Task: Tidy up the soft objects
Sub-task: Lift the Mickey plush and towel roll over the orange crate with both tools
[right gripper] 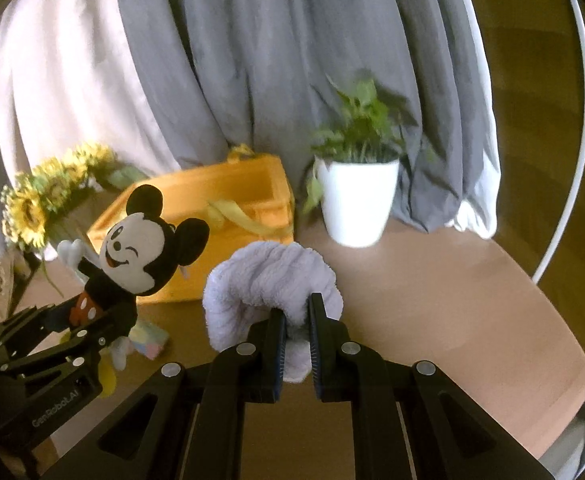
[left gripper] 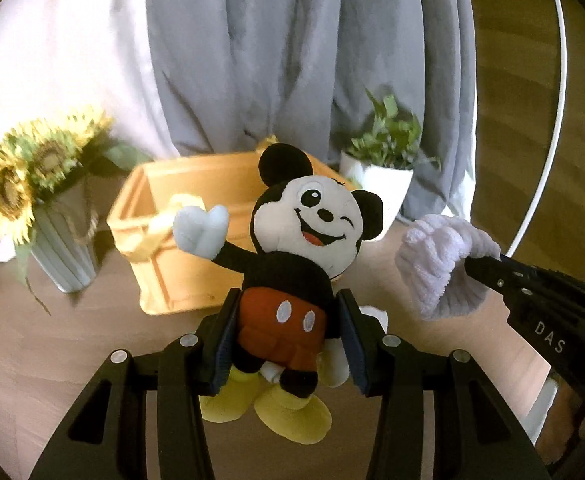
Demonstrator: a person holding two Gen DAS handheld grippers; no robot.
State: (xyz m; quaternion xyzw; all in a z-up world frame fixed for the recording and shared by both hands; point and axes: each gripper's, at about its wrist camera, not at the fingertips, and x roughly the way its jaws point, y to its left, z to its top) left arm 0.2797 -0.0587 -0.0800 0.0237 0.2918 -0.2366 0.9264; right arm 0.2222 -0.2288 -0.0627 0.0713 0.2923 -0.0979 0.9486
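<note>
Two claws loaded | left claw (left gripper: 288,340) grasping mouse plush (left gripper: 292,264) | right claw (right gripper: 296,340) pinching lilac cloth (right gripper: 268,280) | risk: thin pinch may slip; plush may snag crate (right gripper: 228,196) rim

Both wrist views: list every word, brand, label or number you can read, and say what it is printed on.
"DAS" – white letters on the black body of the right gripper, seen in the left wrist view; more may be cut off.
"GenRobot.AI" – pale lettering on the black body of the left gripper, seen in the right wrist view.
No readable text on the mouse plush, towel, orange crate or white pot.

Plush (left gripper: 292,248) left of towel (left gripper: 440,264)
</note>
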